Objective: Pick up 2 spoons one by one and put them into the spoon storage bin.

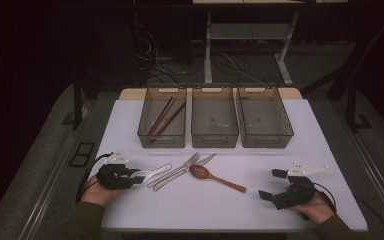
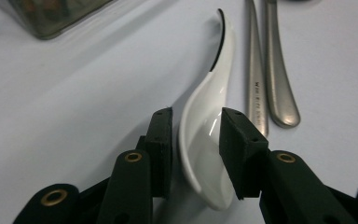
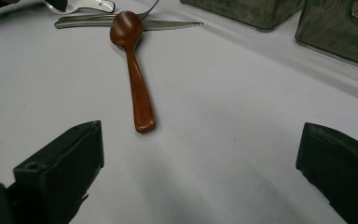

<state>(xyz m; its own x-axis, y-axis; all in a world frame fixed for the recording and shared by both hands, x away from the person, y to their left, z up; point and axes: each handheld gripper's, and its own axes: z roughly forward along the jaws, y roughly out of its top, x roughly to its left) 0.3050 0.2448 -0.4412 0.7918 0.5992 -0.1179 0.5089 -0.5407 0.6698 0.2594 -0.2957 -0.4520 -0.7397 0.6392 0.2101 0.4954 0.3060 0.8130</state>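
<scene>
The left gripper (image 2: 196, 140) is sitting at the table's 8 o'clock, its jaws bracketing the glossy white ceramic spoon (image 2: 205, 135), the right pad touching; the right gripper (image 3: 200, 172) is standing wide open.

Three bins (image 1: 214, 131), two chopsticks (image 1: 166, 116), two spoons (image 1: 216, 177) — one fork (image 1: 176, 171), one knife (image 1: 206, 160).

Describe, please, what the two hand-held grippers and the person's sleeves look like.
The left hand-held gripper and right hand-held gripper are black, each topped by a grey three-cornered plate and trailing a black cable. In the left gripper view the arms carry brass-coloured rivets and thick black pads. Both sleeves are dark olive green.
</scene>
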